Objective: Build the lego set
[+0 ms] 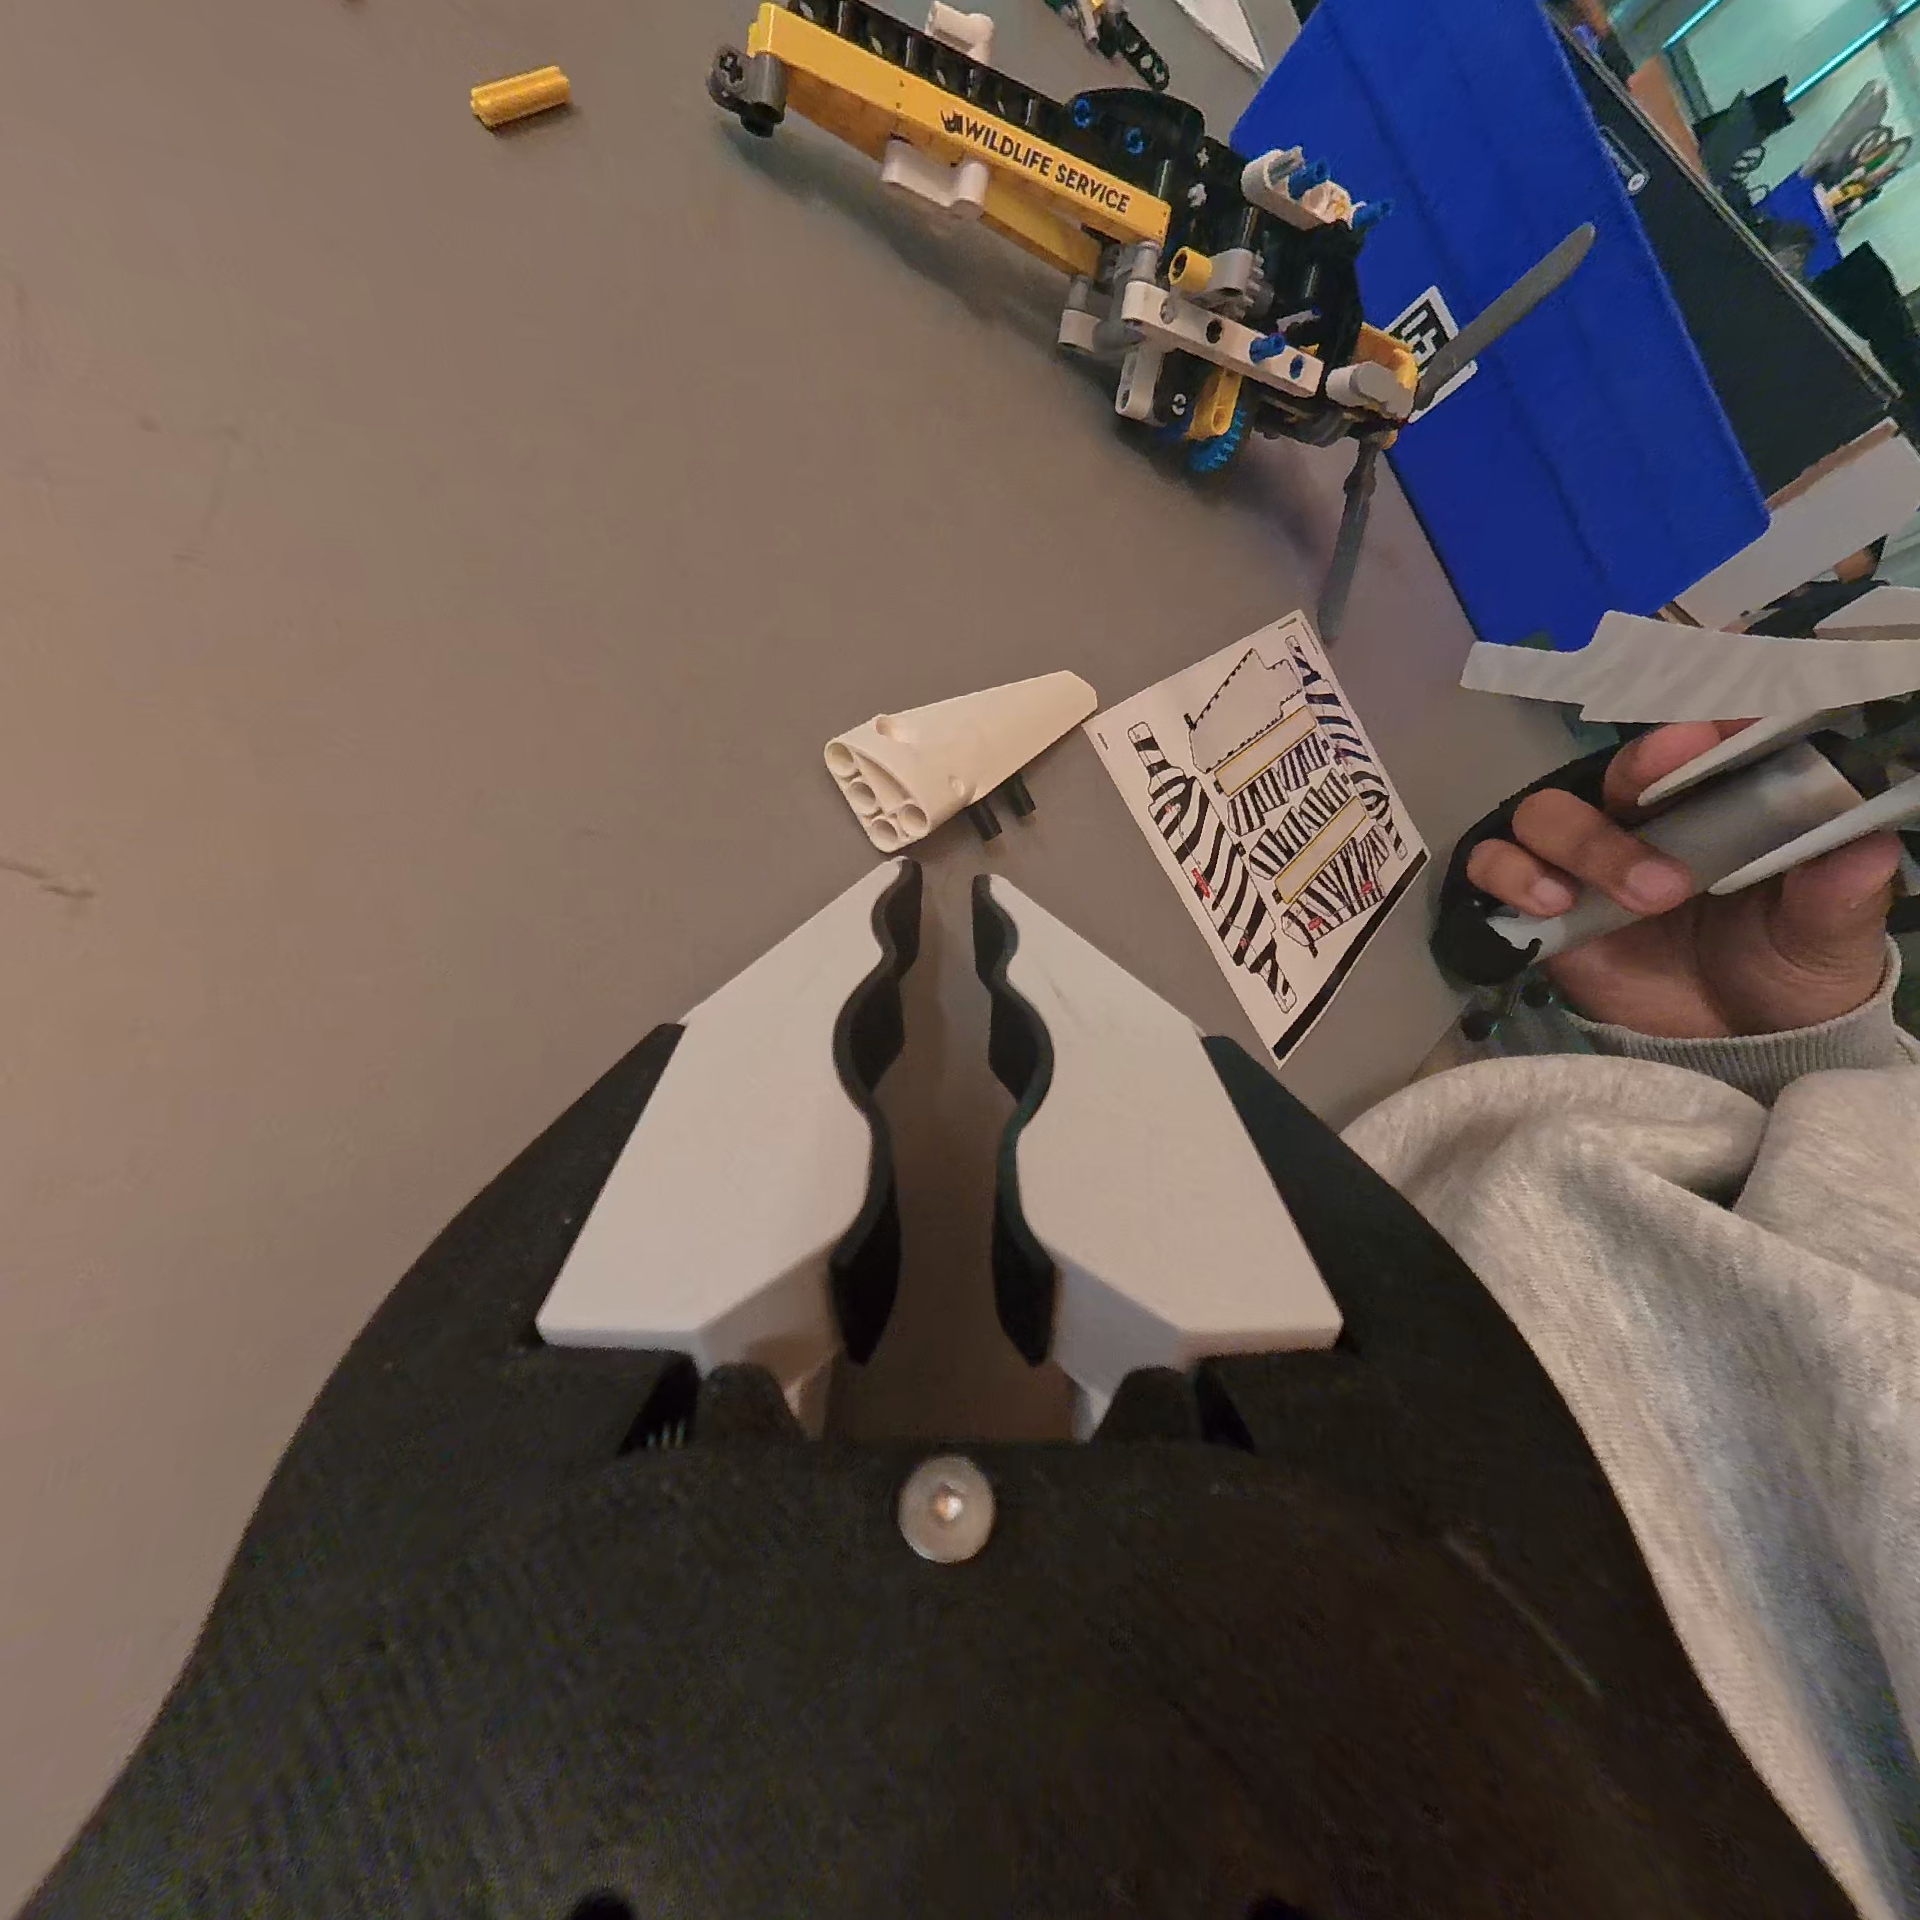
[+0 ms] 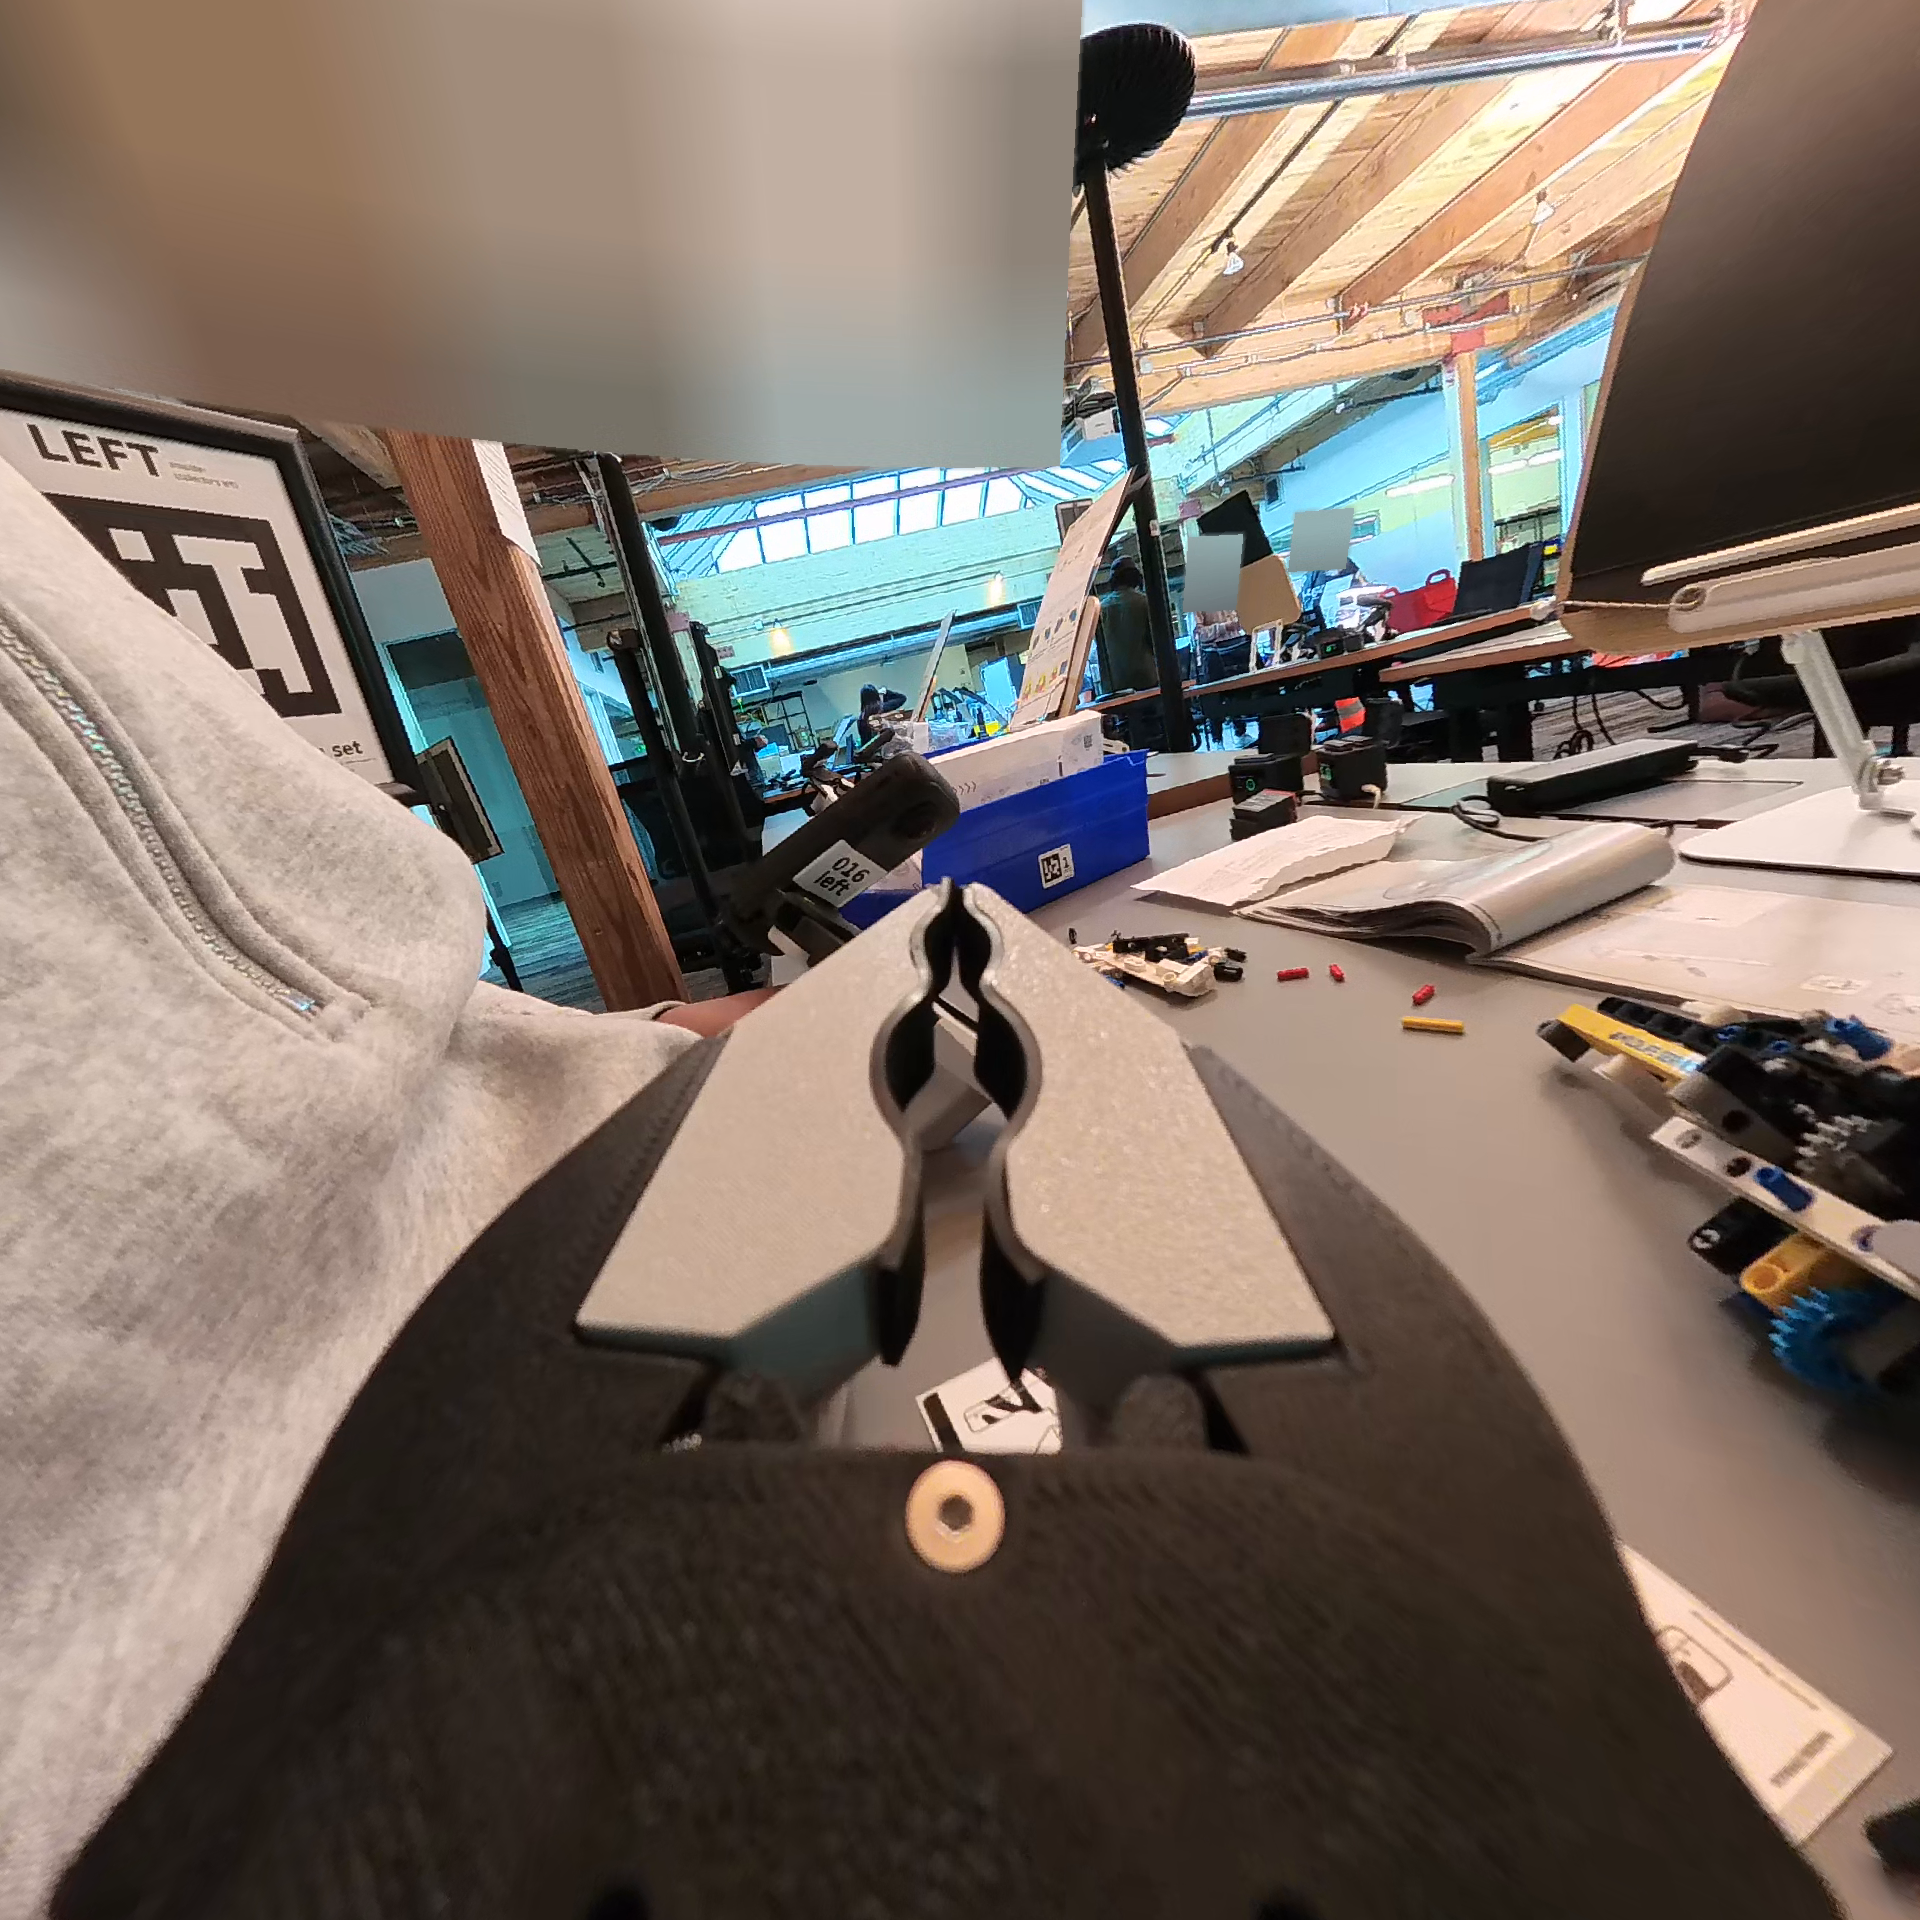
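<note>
My left gripper [image 1: 945, 883] hovers low over the grey table [image 1: 416, 623], jaws a little apart and empty. Just past its tips lies a white tapered Lego panel [image 1: 956, 753] with two black pins [image 1: 1003, 816] under it. The yellow and black plane model [image 1: 1039, 208] with a grey propeller lies farther off; it also shows in the right wrist view [image 2: 1766, 1122]. My right gripper [image 2: 948, 904] is raised above the table's near edge, jaws closed, with nothing seen between them. In the left wrist view a hand holds it at the right [image 1: 1662, 862].
A zebra-striped sticker sheet [image 1: 1257, 831] lies right of the white panel. A yellow connector [image 1: 520, 96] sits far left. A blue bin [image 1: 1507, 364] stands behind the model. An open instruction booklet [image 2: 1455, 894], small red and yellow pieces [image 2: 1432, 1025] and a monitor stand [image 2: 1849, 821] lie beyond.
</note>
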